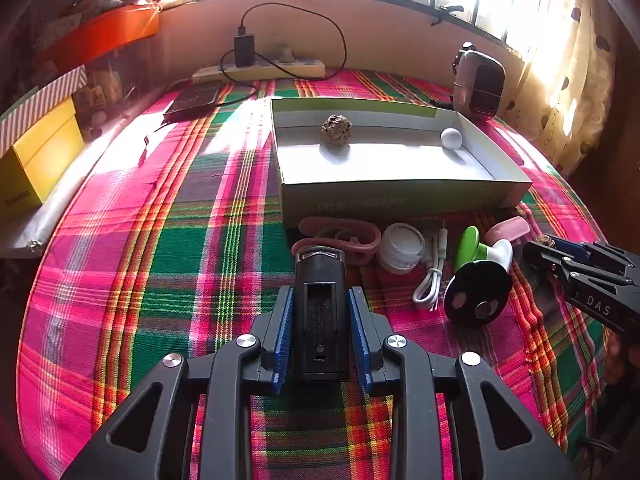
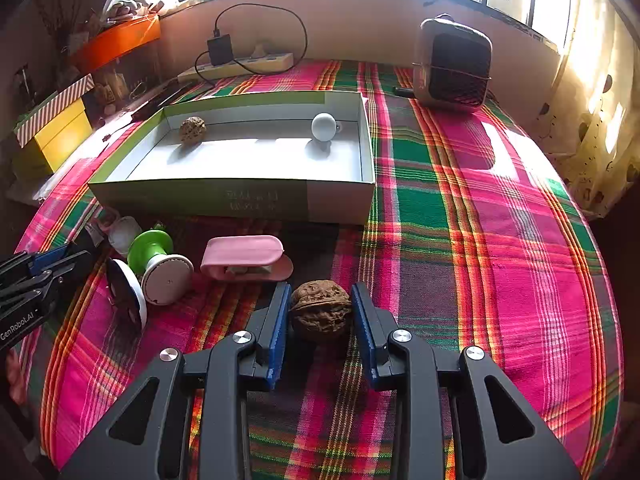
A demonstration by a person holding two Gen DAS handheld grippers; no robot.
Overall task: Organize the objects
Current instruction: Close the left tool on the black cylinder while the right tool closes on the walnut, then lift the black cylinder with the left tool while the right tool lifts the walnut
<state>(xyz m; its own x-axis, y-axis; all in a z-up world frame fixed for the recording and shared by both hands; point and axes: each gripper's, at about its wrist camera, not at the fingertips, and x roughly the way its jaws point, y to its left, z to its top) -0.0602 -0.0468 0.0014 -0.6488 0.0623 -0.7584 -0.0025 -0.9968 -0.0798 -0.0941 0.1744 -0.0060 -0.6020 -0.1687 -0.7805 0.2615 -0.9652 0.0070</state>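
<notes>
In the left wrist view my left gripper (image 1: 321, 320) is shut on a black rectangular device (image 1: 320, 312) that lies on the plaid cloth. The right wrist view shows my right gripper (image 2: 321, 314) shut on a brown walnut (image 2: 321, 310), its blue pads against both sides. Behind both stands an open shallow box (image 1: 400, 196) (image 2: 240, 200) holding another walnut (image 1: 336, 129) (image 2: 192, 129) and a white ball (image 1: 451, 138) (image 2: 324, 127). My right gripper (image 1: 560, 256) also shows at the right edge of the left view, and my left gripper (image 2: 52, 264) at the left edge of the right view.
Between the grippers lie a pink strap (image 1: 340, 236), a white jar (image 1: 401, 247), a white cable (image 1: 430, 280), a green-and-white spool toy (image 1: 480, 276) (image 2: 160, 264) and a pink case (image 2: 244, 258). A small heater (image 2: 454, 66), a power strip (image 1: 260, 68) and yellow boxes (image 1: 40, 160) line the edges.
</notes>
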